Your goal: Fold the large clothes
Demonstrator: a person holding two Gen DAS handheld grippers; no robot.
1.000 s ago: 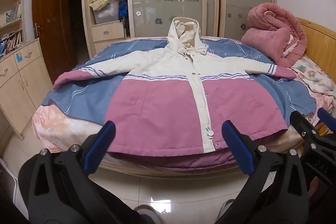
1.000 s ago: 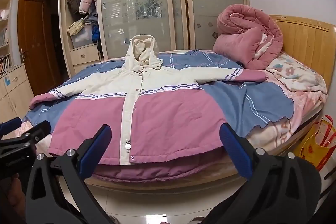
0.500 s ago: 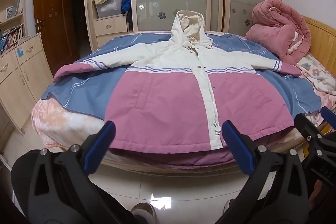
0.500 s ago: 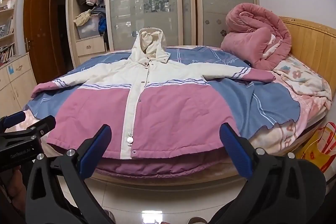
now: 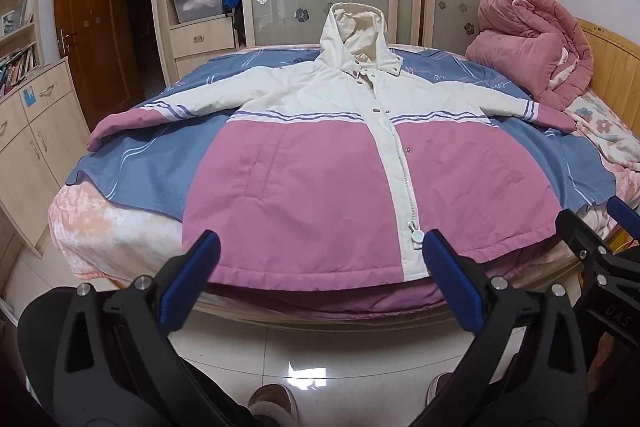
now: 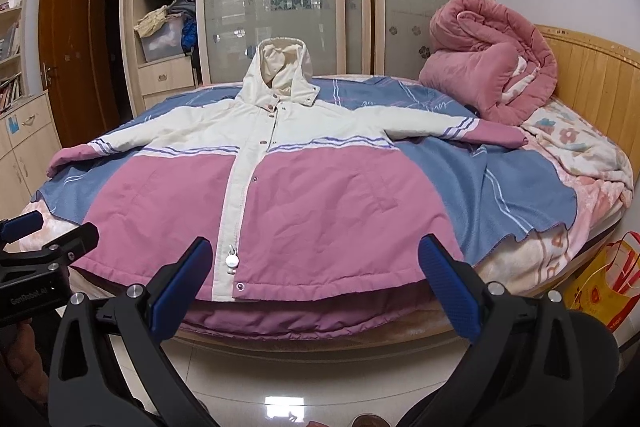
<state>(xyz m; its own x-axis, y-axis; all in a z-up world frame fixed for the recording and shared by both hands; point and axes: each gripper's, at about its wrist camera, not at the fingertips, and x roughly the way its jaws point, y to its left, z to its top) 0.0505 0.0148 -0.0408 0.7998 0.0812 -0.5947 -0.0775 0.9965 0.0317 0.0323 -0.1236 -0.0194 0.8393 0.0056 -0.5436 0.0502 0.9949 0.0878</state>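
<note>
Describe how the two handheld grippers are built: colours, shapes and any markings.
The left gripper and right gripper match: black plastic frames with triangular cut-outs, silver bolt heads and blue textured finger pads. White lettering marks each body's side. No cables or sleeves show.

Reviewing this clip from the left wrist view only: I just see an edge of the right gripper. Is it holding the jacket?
Observer: No. The right gripper is open, in front of the jacket hem, with nothing between its fingers.
Operator: Which part of the hem does it face?
Observer: The pink panel to the right of the zip pull.
Operator: Anything on the floor on that side?
Observer: A red and yellow bag stands beside the bed.
</note>
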